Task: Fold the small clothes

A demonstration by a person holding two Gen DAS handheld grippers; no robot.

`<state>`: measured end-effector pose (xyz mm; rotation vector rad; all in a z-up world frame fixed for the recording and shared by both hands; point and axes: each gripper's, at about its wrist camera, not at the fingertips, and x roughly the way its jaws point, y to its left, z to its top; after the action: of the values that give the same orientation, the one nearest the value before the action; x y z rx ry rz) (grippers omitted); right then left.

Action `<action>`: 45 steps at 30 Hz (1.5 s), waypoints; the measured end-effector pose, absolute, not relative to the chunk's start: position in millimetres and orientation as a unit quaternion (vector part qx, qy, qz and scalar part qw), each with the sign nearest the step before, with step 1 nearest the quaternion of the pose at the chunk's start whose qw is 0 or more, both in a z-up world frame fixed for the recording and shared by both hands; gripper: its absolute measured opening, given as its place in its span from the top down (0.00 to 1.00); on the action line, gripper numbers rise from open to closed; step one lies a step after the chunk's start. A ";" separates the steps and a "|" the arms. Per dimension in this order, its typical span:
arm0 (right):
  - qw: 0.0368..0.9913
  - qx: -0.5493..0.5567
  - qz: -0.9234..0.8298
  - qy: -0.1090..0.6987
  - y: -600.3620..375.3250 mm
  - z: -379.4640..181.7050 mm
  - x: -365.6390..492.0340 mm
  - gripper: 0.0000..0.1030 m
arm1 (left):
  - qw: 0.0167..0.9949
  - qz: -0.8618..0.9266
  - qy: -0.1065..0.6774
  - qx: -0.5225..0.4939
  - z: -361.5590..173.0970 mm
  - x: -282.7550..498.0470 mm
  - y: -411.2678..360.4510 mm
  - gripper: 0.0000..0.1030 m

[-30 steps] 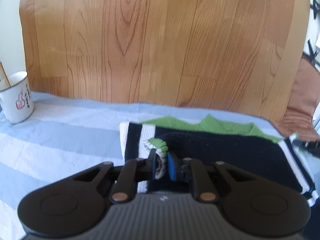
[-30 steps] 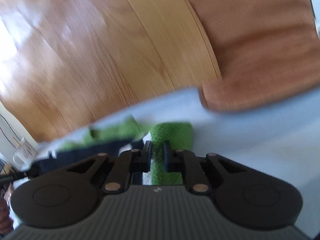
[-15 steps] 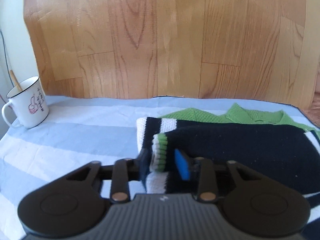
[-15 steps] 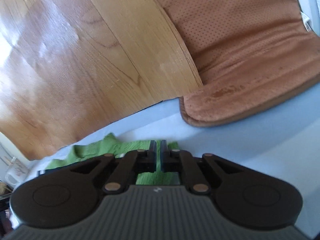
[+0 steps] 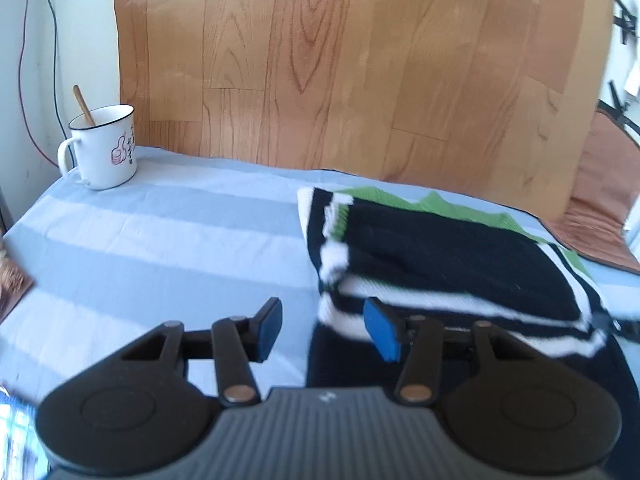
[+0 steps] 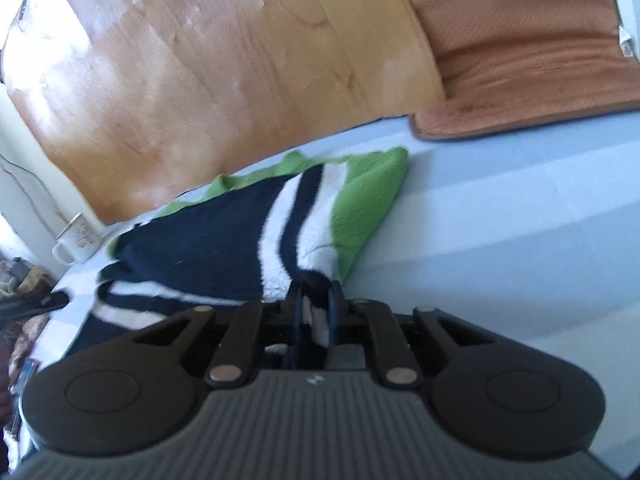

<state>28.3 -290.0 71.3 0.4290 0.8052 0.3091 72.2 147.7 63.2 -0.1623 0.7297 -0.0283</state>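
The left gripper (image 5: 322, 330) gapes wide at the sweater's (image 5: 452, 256) near-left corner; the right gripper (image 6: 314, 312) pinches its striped edge.

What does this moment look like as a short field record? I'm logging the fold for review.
garment: navy, white and green striped sweater, partly folded on the cloth
surface: blue striped cloth
left gripper: open, holding nothing; its right pad beside the sweater's near white edge
right gripper: shut on a corner of the sweater
mug: white, upright at the far left of the cloth, a wooden stick inside
brown cushion: beyond the cloth, far right
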 end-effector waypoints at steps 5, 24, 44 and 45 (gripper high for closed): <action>0.902 0.183 0.129 0.368 -283.3 70.1 24.6 0.85 | 0.932 -0.022 0.355 -0.074 62.7 31.8 150.8 0.55; 0.900 0.230 0.135 0.344 -295.1 84.5 -80.8 0.58 | 0.904 -0.043 0.417 -0.081 40.9 -113.4 184.8 0.46; 0.838 0.301 0.193 0.413 -312.2 94.7 -222.8 0.91 | 0.898 -0.062 0.432 -0.060 58.8 -161.2 192.9 0.90; 0.836 0.295 0.197 0.418 -309.4 94.5 -221.6 0.90 | 0.897 -0.060 0.434 -0.057 56.8 -160.9 191.0 0.90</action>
<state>-221.6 -309.4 94.5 0.6246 0.8848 0.4173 -160.9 191.0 56.8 -0.1176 0.8983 -0.1240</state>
